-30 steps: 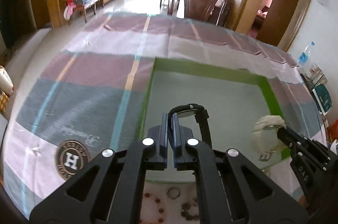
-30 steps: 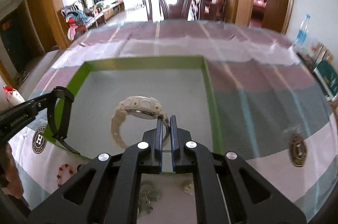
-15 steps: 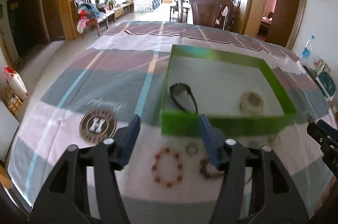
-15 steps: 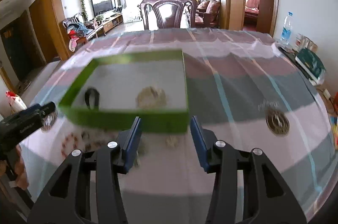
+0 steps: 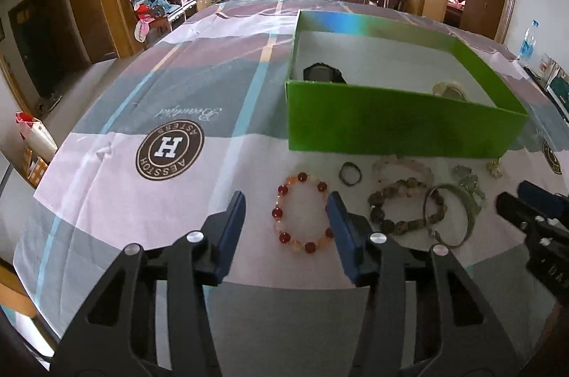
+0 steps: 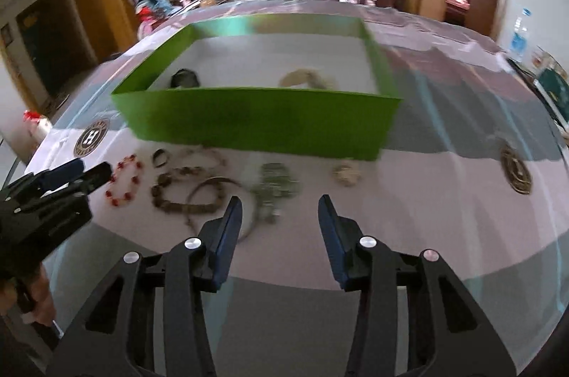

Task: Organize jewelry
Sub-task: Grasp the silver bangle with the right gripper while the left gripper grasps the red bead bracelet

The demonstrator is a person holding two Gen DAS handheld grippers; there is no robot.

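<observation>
A: Fingers first. We're looking at the left gripper (image 5: 286, 203) with its blue pads standing apart and nothing gripped; they've just been narrowing a little. The red bead bracelet (image 5: 301, 213) is lying flat on the cloth between the two tips in this view, untouched as far as we can see.

B: And on the right gripper (image 6: 280, 207) we're seeing the same thing: pads apart, closing in slightly, gripping nothing. A greenish tangle of jewelry (image 6: 275, 190) is lying on the cloth just ahead of its left fingertip.

A: The green box (image 5: 391, 124) is sitting open on the tablecloth (image 5: 142, 85), with the black watch (image 5: 323, 73) near its left wall and the pale watch (image 5: 448, 90) further right, both inside.

B: In front of the box we're counting a small dark ring (image 5: 350, 173), a pale bead bracelet (image 5: 402, 165), a brown stone bracelet (image 5: 405, 206) and a metal bangle (image 5: 448, 215) overlapping it.

A: Writing now. We're reading a round brown emblem (image 5: 170, 149) printed on the cloth, a big white "H" in the middle and "AESSTOH" round the rim. Above it is a cursive word, upside down to us, too loose to read.

B: The right gripper's body is showing white letters at the frame edge, something like "DA", then cut off.
</observation>
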